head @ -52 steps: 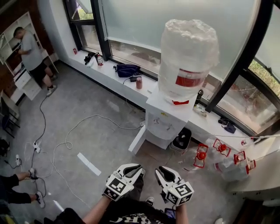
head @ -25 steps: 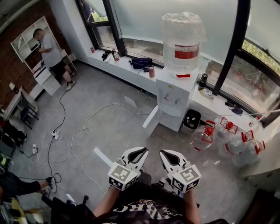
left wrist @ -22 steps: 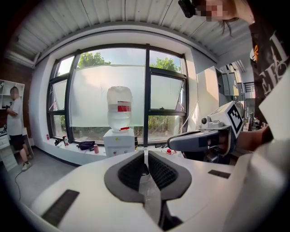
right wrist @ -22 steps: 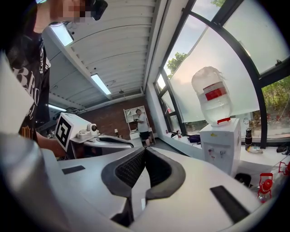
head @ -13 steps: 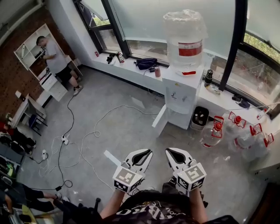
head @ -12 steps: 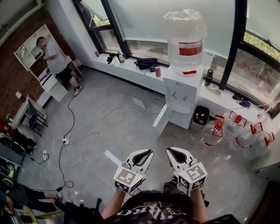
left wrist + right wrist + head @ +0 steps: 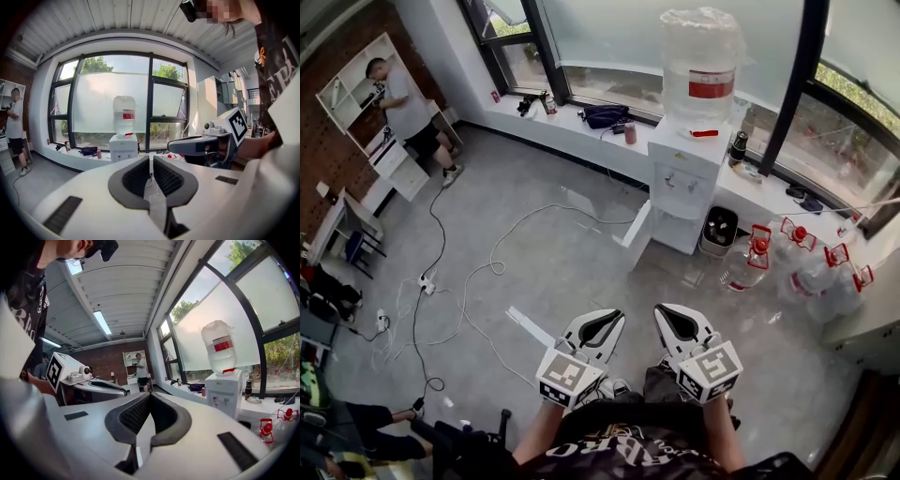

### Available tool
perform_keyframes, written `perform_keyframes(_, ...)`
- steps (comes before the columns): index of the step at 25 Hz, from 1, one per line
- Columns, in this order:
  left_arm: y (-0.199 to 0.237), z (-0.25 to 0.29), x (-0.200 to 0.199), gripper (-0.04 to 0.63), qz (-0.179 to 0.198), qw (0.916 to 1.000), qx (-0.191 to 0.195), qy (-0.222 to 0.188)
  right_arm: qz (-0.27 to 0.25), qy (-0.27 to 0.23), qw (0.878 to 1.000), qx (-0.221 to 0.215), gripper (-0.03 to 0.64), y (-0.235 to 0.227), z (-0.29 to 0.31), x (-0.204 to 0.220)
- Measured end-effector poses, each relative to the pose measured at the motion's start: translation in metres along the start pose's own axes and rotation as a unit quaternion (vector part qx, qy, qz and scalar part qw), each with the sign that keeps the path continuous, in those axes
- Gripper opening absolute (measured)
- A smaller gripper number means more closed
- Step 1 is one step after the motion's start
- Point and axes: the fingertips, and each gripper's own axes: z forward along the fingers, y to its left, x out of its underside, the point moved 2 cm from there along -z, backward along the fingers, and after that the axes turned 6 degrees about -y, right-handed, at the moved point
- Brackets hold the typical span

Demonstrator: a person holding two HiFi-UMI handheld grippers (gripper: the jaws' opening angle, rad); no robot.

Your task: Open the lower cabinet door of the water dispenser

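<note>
Standing well apart from the water dispenser (image 7: 689, 178) by the window, its lower cabinet door (image 7: 636, 225) swung open, a person holds the left hand-held gripper (image 7: 614, 319) and right hand-held gripper (image 7: 661, 311) side by side, both closed and empty.

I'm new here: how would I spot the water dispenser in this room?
Follow the window wall to the white ledge beneath it. The water dispenser is the white cabinet standing against that ledge. Unlike the red-handled jugs on the floor beside it, it carries a big upturned bottle with a red label.
</note>
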Motion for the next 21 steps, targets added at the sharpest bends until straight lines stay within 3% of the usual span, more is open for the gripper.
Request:
perform_keyframes(8,-0.013,-0.04,0.014,0.028,0.0,0.9997,0.019,-0.018,-0.012,0.01,1.0,0.012,0.012,0.045,-0.011,0.021)
perform_keyframes(21,-0.021,-0.071,0.023,0.028,0.006,0.999,0.026,-0.035,-0.03,0.019,0.999,0.004,0.012,0.075,-0.007,0.032)
